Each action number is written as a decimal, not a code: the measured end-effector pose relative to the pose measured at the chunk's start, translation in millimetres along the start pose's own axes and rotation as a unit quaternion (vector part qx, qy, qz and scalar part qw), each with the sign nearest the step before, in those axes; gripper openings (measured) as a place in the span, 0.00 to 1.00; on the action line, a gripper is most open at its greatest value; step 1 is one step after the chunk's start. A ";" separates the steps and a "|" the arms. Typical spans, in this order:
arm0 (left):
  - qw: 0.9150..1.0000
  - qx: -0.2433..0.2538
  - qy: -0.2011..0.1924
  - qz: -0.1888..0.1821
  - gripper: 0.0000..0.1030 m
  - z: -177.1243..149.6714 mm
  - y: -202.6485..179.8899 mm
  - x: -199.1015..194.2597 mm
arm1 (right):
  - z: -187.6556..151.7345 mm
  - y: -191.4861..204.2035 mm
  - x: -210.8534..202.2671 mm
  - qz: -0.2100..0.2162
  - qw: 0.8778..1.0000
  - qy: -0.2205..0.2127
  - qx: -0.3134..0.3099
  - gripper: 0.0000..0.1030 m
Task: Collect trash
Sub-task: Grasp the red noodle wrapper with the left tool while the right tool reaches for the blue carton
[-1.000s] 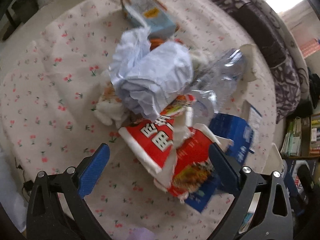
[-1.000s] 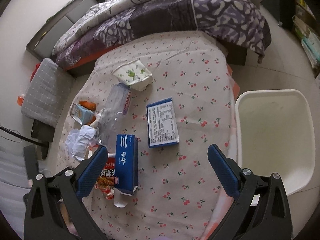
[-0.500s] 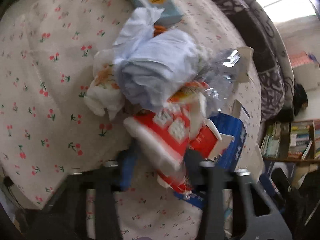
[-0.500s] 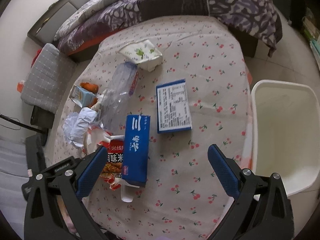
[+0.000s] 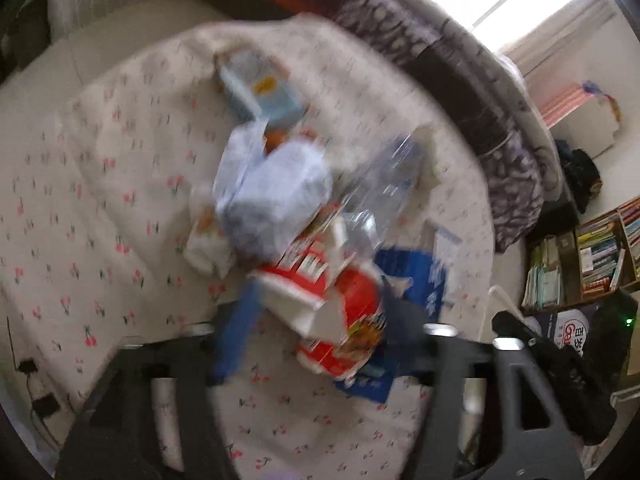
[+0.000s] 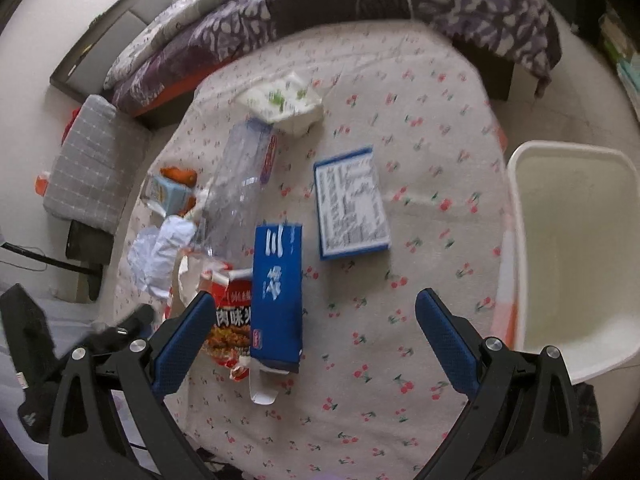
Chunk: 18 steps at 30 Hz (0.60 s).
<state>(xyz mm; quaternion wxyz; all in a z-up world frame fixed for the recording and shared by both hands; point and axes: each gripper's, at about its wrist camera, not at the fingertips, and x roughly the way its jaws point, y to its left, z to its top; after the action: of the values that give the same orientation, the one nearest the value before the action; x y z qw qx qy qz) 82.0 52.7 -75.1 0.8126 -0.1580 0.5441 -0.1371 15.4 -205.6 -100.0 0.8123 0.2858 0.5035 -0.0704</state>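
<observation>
Item, red noodle wrapper (image 5: 340, 316) beside the blue carton (image 6: 276, 292) on the cloth: your left gripper (image 5: 320, 320) (jaws just reopening, wrapper between them, grip uncertain) needs squarer re-clamping; right gripper (image 6: 312, 320) gapes empty.

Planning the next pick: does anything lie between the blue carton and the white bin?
Only the flat labelled box lies near that line, between the blue carton and the white bin; it lies flat, so a lifted carry should clear it. Elsewhere, bare tablecloth.
</observation>
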 end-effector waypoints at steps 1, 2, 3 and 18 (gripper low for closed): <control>1.000 0.009 -0.014 0.012 0.93 -1.2 -1.7 -5.2 | 1.7 0.2 -4.0 -0.009 1.000 -0.010 -0.007 0.95; 0.999 0.018 -0.017 0.020 0.93 -1.3 -4.2 -5.1 | 3.5 0.2 -8.1 -0.020 0.999 -0.021 -0.016 0.95; 0.999 0.027 -0.011 0.030 0.93 -0.2 -8.1 -0.9 | 4.9 -0.6 -10.8 -0.029 0.999 -0.028 -0.020 0.95; 0.993 -0.096 0.068 0.008 0.66 9.7 29.5 78.7 | 6.1 -11.5 8.6 -0.027 1.000 0.010 -0.006 0.95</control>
<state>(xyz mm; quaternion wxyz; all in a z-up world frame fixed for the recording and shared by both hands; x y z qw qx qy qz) 121.6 49.7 -149.7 0.7560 -0.2210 0.6097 -0.0884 19.7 -216.8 -109.9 0.8068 0.2676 0.5196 -0.0866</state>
